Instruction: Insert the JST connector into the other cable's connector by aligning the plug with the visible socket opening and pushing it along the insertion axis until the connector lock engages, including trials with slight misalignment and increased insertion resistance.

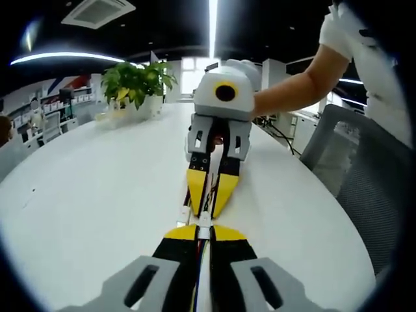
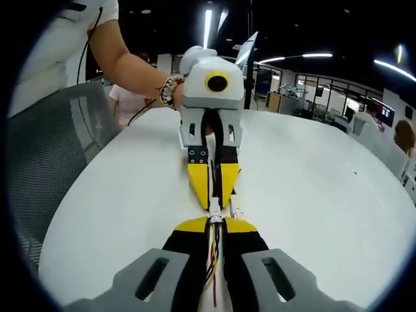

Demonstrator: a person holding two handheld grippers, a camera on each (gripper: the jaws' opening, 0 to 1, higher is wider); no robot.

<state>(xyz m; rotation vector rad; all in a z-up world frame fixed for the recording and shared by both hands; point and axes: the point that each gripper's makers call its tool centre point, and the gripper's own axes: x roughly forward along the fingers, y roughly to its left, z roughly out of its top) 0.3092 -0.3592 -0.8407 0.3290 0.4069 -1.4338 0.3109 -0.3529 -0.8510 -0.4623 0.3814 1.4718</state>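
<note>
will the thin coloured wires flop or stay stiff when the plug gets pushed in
Probably floppy: the coloured wires are thin, loose strands trailing back between the right gripper fingers. The small white plug looks rigid and light, so pushing likely works only because both grippers, including the left gripper, grip near it.

Bare white table (image 1: 84, 201) lies open around the meeting tongs; a potted plant (image 1: 135, 84) stands far off.

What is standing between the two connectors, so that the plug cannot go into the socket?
Nothing visible. The left gripper and the right gripper meet tip to tip above the white table, each shut on a cable, and the white connectors are already touching.
</note>
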